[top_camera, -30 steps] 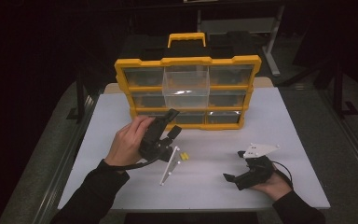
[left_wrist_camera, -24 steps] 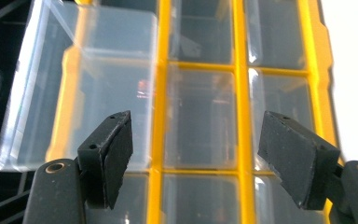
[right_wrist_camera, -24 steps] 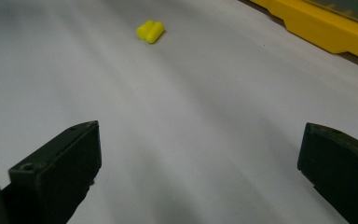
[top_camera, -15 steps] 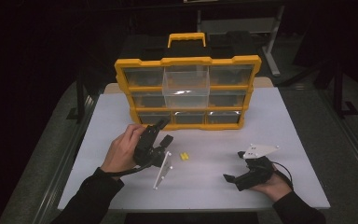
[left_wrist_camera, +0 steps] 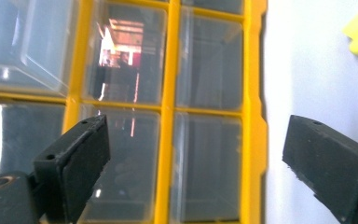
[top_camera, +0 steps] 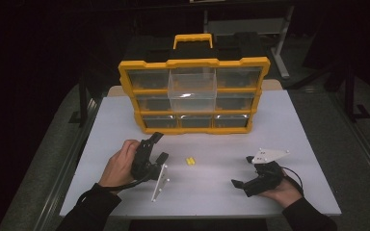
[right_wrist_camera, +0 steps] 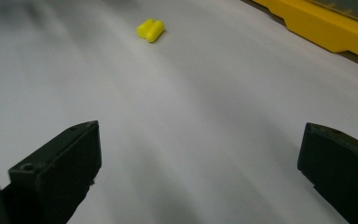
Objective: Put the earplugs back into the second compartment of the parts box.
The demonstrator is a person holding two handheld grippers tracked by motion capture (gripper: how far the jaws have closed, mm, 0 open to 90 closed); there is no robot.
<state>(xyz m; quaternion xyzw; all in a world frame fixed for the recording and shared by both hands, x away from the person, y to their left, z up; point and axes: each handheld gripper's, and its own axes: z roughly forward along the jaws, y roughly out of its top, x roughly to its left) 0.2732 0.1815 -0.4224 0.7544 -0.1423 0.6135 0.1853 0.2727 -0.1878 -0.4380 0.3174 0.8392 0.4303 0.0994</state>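
Black jaws of the left gripper (top_camera: 157, 147) stand wide apart with nothing between them, having just been opening; the hand holding it rests on the white table (top_camera: 308, 130), left of centre, and the jaws point toward the lower drawers of the yellow organiser (top_camera: 192, 62); in the left gripper view the clear drawer fronts and yellow frame lie just beyond the pads; the right gripper (top_camera: 243, 171) lies in the person's other hand near the front right of the table, its jaws likewise spread and empty, aimed across the bare surface; two small yellow pieces (top_camera: 190, 161) lie side by side, touching, on the table between the two grippers, nearer the left one and apart from both; the organiser stands upright at the back of the table, one clear middle drawer (top_camera: 192, 89) pulled forward.
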